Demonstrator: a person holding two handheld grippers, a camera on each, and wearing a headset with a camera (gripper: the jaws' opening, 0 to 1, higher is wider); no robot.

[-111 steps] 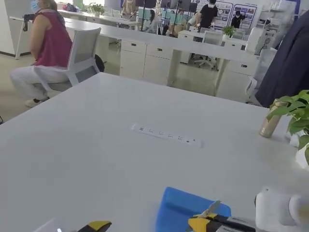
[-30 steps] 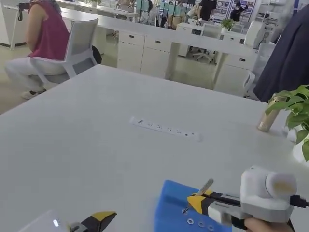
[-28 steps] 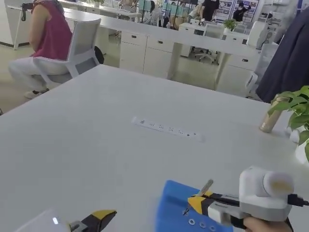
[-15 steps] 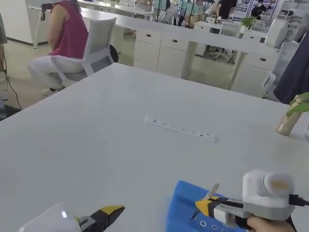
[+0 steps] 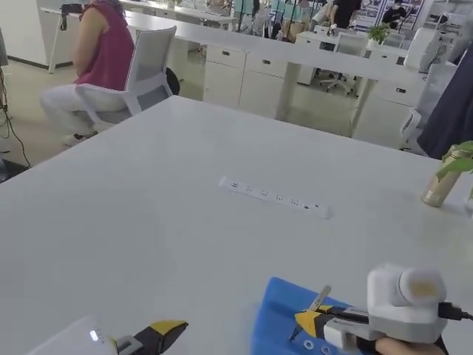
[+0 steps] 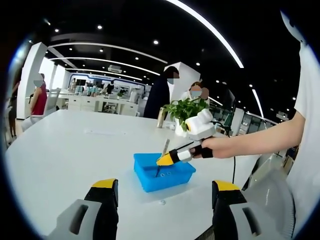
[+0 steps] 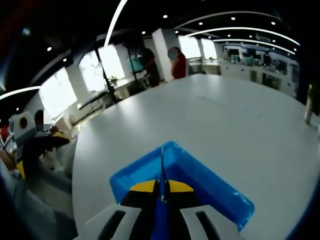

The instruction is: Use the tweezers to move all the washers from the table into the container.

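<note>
Tweezers (image 7: 161,167) in right gripper (image 7: 161,189) seem lower inside rectangular blue container (image 7: 131,172).

No text, label, brand or number can be read in any view. The power strip (image 5: 275,197) lying on the counter (image 5: 148,192) bears small dark marks, perhaps printing, but they are too blurred to make out.

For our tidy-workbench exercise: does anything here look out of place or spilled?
One small piece, likely a washer, lies on the table just outside the blue container, by its near wall. Nothing else stands out.
</note>
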